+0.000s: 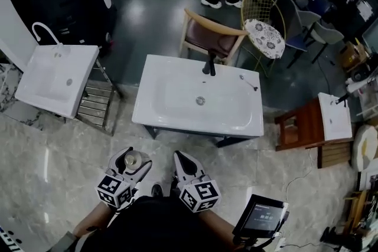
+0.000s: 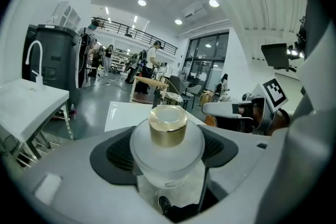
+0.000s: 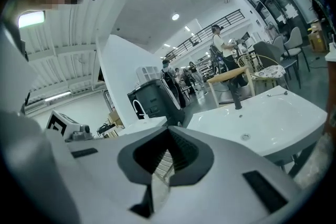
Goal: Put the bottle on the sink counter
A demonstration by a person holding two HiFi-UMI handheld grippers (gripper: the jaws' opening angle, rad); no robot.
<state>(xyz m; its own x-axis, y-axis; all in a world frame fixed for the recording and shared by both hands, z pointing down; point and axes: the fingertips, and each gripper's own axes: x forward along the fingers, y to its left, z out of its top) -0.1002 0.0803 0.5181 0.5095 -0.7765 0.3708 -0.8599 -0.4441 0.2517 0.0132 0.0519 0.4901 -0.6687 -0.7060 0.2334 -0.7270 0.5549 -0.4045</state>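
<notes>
Now L tool (image 1: pixel 135 158) pinches bottle (image 2: pixel 168 126), R tool (image 1: pixel 180 158) pressed together; floor (image 1: pixel 65 156) gap before sink counter (image 1: pixel 195 126) edge.

White sink counter (image 1: pixel 155 71) bearing black faucet (image 1: pixel 209 64)

A frosted bottle (image 2: pixel 167 149) with a gold cap (image 2: pixel 168 124) stands upright, clamped between the dark pads of the left gripper (image 2: pixel 168 157). Beyond it lies a white sink counter (image 2: pixel 122 114), with a wooden chair (image 2: pixel 149 86) behind. At left, a second white basin (image 2: pixel 26 102) carries a curved white tap (image 2: pixel 32 57). The right gripper (image 2: pixel 231 109) reaches in at right, its marker cube (image 2: pixel 275 93) visible.
</notes>
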